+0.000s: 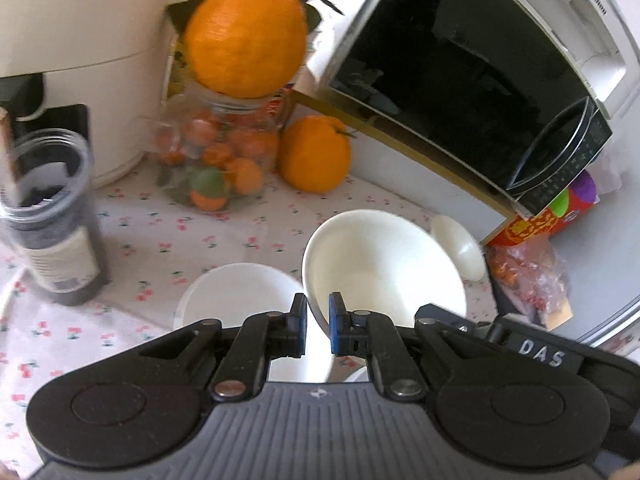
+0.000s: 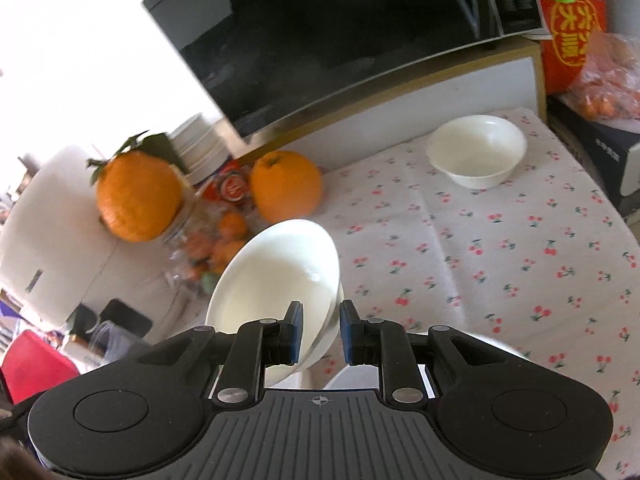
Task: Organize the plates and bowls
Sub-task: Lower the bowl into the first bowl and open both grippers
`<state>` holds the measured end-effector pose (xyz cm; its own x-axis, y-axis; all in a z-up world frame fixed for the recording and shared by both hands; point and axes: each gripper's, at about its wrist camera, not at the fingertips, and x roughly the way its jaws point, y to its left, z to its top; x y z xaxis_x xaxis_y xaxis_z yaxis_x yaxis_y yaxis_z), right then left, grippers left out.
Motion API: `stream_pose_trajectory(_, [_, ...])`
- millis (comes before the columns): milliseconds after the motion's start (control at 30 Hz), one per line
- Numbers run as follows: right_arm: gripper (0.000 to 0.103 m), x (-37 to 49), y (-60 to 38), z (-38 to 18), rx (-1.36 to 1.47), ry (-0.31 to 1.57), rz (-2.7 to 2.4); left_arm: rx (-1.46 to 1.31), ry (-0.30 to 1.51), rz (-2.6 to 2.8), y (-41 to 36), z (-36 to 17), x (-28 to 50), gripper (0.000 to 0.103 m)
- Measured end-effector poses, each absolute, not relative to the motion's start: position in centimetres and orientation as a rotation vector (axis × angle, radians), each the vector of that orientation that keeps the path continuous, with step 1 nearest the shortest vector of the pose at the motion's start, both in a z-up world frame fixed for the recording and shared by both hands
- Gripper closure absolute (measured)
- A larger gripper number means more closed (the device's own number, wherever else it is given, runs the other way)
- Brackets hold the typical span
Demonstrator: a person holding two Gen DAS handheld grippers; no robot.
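Cloth with a cherry print covers the worktop we work above, and going from its left side we see, in the left wrist view, a clear jar with dark contents at the left edge, with a cream appliance behind it at the back. Next comes a glass jar of small oranges with a large orange on top, and a second large orange on the cloth just beside it. Our left gripper is clamped on the rim of a white bowl, tilted and lifted clear of the cloth; a white plate lies below, to its left. A black microwave stands on a white shelf along the back edge. In the right wrist view our right gripper grasps the edge of a stack of two white dishes, tilted, one nested in the other. Another small white bowl rests upright near the back right corner, well apart from both grippers.
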<state>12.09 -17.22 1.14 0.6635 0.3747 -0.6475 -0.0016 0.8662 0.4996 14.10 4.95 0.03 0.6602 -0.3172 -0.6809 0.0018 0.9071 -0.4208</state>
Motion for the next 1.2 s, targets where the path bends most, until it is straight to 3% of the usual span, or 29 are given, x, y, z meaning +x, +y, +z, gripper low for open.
stream_pose_trajectory(400, [0.083,11.0,-12.5,0.1,0.421,0.846,0.272,-0.393,0.870,-0.119,8.4,-0.2,12.3,0.092])
stream_pose_trajectory(1200, [0.081,11.2,-10.5,-2.3,0.324,0.912,0.253,-0.226,0.900,-0.068,7.0,-1.9,12.4,0.090])
